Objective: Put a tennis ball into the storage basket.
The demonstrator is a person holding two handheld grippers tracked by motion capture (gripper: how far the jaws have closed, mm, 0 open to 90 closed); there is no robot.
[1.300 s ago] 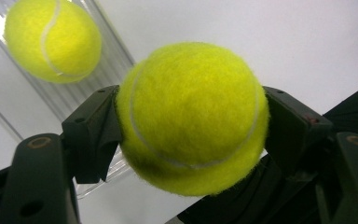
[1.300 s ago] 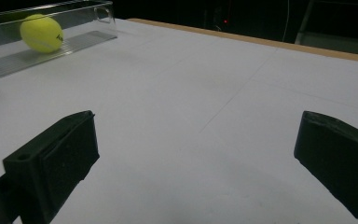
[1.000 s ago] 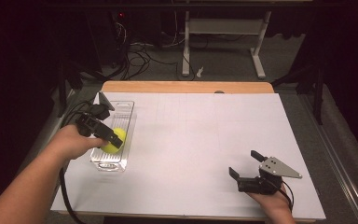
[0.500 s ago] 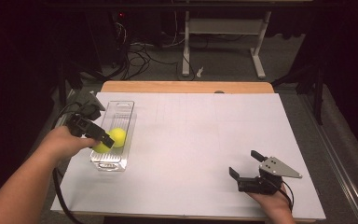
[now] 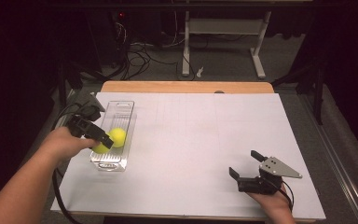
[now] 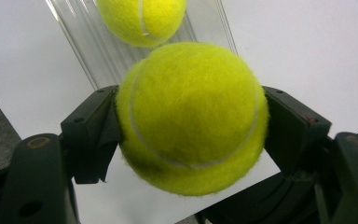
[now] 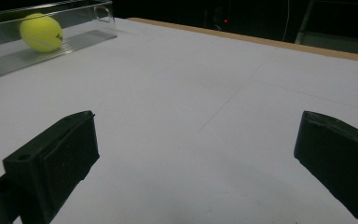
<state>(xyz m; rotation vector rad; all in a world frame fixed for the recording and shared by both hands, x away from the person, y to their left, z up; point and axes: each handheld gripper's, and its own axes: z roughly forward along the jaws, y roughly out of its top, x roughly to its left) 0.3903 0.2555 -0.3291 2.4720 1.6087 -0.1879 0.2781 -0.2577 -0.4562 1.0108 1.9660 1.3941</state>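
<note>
Here, near the table's [image 5: 191, 140] left edge, a clear tray [image 5: 121, 112] holds one fuzzy yellow tennis ball [image 5: 117, 136]. Over the tray's near end, the left gripper [image 5: 103, 142] clamps a second ball [image 6: 191, 116], white-seamed. The right gripper [image 5: 244, 165] rests open-jawed near the front right corner.

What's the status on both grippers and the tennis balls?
Left gripper shut on a tennis ball at the clear tray. Second ball lies in the tray. Right gripper open, empty. Nothing in the way.
</note>
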